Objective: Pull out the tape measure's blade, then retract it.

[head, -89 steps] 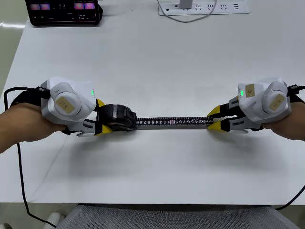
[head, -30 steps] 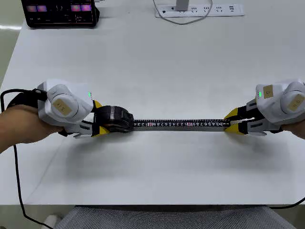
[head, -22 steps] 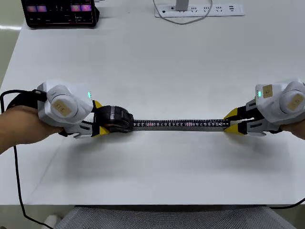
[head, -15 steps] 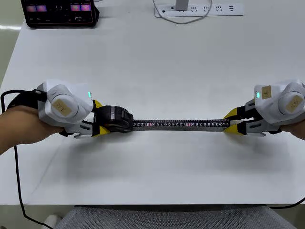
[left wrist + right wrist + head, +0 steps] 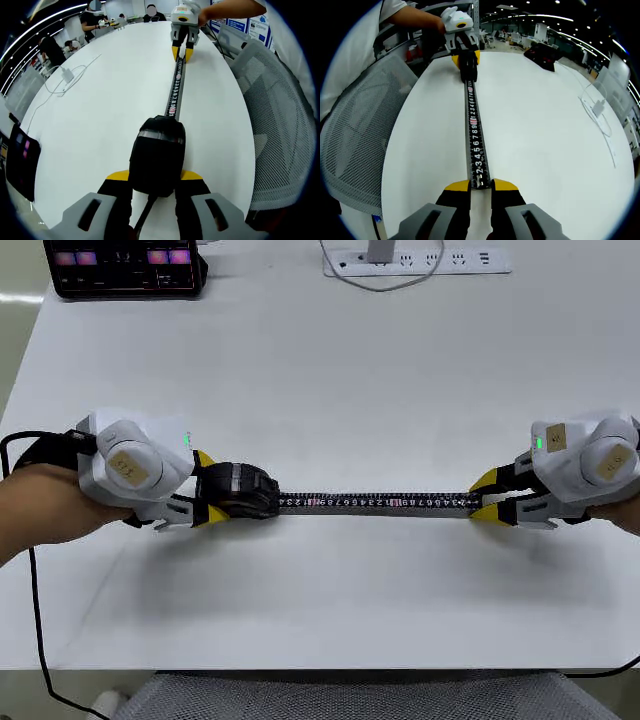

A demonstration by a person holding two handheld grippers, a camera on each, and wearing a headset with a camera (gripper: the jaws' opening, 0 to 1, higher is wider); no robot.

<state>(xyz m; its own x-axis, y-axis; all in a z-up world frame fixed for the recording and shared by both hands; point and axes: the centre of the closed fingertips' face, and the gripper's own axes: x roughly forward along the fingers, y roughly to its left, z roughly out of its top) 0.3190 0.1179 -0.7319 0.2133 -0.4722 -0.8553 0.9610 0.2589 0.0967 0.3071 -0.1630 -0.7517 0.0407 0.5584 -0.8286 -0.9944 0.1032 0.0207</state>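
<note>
Table (image 5: 330,390) bare beyond stretched blade (image 5: 375,501); power strip (image 5: 420,258), black device (image 5: 125,265) at far edge.

**White shells, yellow tips**

Left gripper (image 5: 215,487) and right gripper (image 5: 486,496): rounded white shells, yellow-tipped jaws, a tan sticker (image 5: 125,466) and green light (image 5: 187,440) each. A black cable (image 5: 33,610) leaves the left one. The person's shirt (image 5: 350,60) is white.

Left gripper (image 5: 212,487) held level, jaws clamped on tape measure case (image 5: 240,490). Right gripper (image 5: 483,498) held well apart, facing it, jaws pinched on blade (image 5: 380,502) end.
</note>
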